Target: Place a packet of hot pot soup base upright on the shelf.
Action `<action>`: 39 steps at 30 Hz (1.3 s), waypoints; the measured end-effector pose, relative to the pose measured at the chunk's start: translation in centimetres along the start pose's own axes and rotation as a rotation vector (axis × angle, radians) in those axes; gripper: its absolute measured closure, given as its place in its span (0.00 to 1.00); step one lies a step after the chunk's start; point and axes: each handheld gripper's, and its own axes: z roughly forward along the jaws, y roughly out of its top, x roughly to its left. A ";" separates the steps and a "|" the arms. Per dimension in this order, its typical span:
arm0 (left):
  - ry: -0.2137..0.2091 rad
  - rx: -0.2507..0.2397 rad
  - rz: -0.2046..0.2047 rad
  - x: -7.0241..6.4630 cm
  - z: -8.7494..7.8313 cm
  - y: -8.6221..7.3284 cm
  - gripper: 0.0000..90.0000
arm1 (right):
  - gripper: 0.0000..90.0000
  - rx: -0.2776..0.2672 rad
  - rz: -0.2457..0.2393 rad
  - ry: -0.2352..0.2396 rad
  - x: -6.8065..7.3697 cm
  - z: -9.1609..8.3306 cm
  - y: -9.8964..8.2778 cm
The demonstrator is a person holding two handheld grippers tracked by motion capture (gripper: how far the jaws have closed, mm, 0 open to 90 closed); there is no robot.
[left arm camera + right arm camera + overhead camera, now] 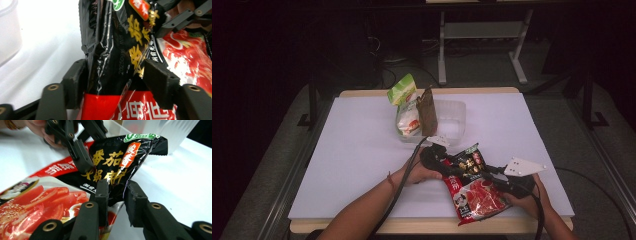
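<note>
A red and black sauce packet (472,186) printed with tomato slices lies near the table's front edge, its black top end lifted. My left gripper (446,162) comes from the left and is shut on that black end; in the left gripper view both pads press the crumpled foil (117,50) between them (117,85). My right gripper (495,176) comes from the right and pinches a fold of the same packet (112,167) between its pads (116,195). The left gripper's jaws (82,161) clamp the packet just beyond in the right gripper view.
A clear plastic tub (453,120) stands behind the packet at mid-table, holding a green and white bag (404,105) and a brown pouch (428,112) upright. White tabletop (357,150) spreads to the left and right. The tub's wall (160,130) rises just past the packet.
</note>
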 end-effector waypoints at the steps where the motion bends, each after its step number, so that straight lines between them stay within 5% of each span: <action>1: 0.004 0.002 -0.005 0.1 0.0 0.0 0.37 | 0.81 -0.003 0.000 0.002 0.0 0.0 0.1; 5: -0.054 -0.004 -0.032 0.2 0.2 -0.1 0.30 | 0.84 -0.019 -0.016 0.008 0.2 -0.1 0.2; 8: -0.102 0.013 -0.005 -0.2 0.4 0.0 0.31 | 0.84 -0.020 -0.033 0.015 0.4 -0.1 0.4; 13: -0.116 0.036 0.032 -0.5 -0.3 0.3 0.48 | 0.83 -0.021 -0.042 0.014 0.5 -0.1 0.4; 17: -0.130 0.037 -0.002 -0.2 -1.1 0.5 0.61 | 0.78 -0.018 -0.047 0.003 0.5 0.0 0.6; 20: -0.158 0.037 -0.011 -0.1 -1.8 0.6 0.71 | 0.65 -0.013 -0.038 -0.004 0.3 0.0 0.5; 23: -0.170 0.036 0.009 -0.5 -2.5 1.0 0.77 | 0.55 -0.032 -0.001 -0.003 -0.3 -0.7 0.4; 29: -0.125 -0.008 0.060 -2.4 -3.7 1.7 0.83 | 0.46 -0.112 0.104 0.002 -2.2 -2.7 -0.3; 32: -0.104 -0.039 0.072 -3.0 -4.5 1.9 0.84 | 0.48 -0.224 0.212 0.016 -3.7 -4.2 -0.5; 34: -0.085 -0.059 0.073 -3.3 -4.9 2.0 0.85 | 0.48 -0.246 0.285 -0.054 -4.6 -4.9 -0.9; 36: -0.067 -0.076 0.090 -3.9 -5.6 2.1 0.85 | 0.47 -0.172 0.288 -0.167 -4.9 -4.7 -1.2; 38: -0.055 -0.085 0.106 -4.5 -6.1 2.3 0.85 | 0.45 -0.082 0.236 -0.234 -4.8 -4.0 -1.4; 39: -0.049 -0.093 0.103 -4.7 -6.3 2.4 0.85 | 0.43 0.002 0.151 -0.294 -4.4 -3.2 -1.3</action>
